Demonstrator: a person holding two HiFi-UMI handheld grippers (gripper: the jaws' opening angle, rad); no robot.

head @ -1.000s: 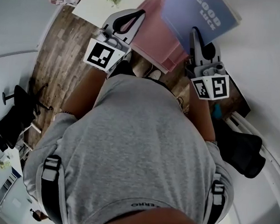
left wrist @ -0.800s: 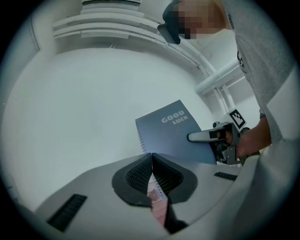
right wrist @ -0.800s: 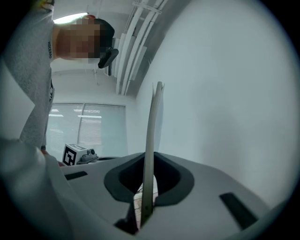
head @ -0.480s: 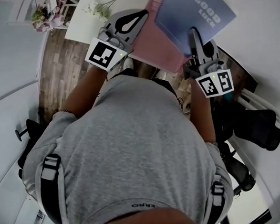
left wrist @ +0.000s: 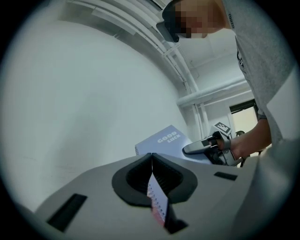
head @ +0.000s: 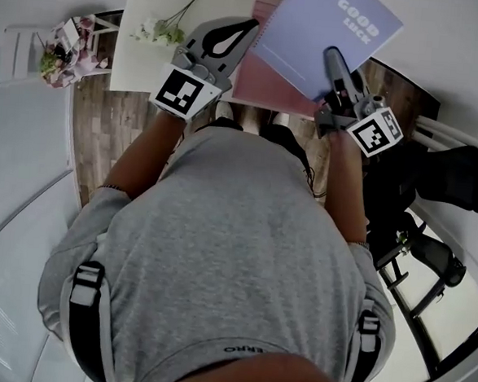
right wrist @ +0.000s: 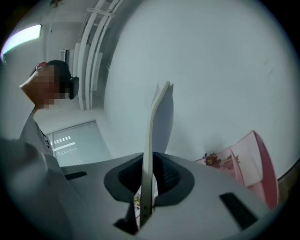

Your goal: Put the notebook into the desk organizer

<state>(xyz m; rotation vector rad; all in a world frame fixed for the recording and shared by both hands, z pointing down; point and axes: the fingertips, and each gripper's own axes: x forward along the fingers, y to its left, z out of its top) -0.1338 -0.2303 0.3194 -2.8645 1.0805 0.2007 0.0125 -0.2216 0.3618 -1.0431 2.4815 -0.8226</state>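
Note:
A blue notebook printed GOOD LUCK is held up in the air, my right gripper shut on its lower edge. In the right gripper view it stands edge-on between the closed jaws. My left gripper is shut on the thin wall of a pink organizer, which hangs partly under the notebook. That wall shows as a dotted pink strip in the left gripper's jaws. The left gripper view also shows the notebook and the right gripper beside it.
Below lies a white table with a flower sprig, a wooden floor, and a small stand with flowers at the left. A black chair stands at the right. My grey-shirted body fills the lower view.
Both grippers, with notebook and organizer, sit a little higher in the head view, and the room beneath has swung round. The right gripper has tilted. Both grips are unchanged.

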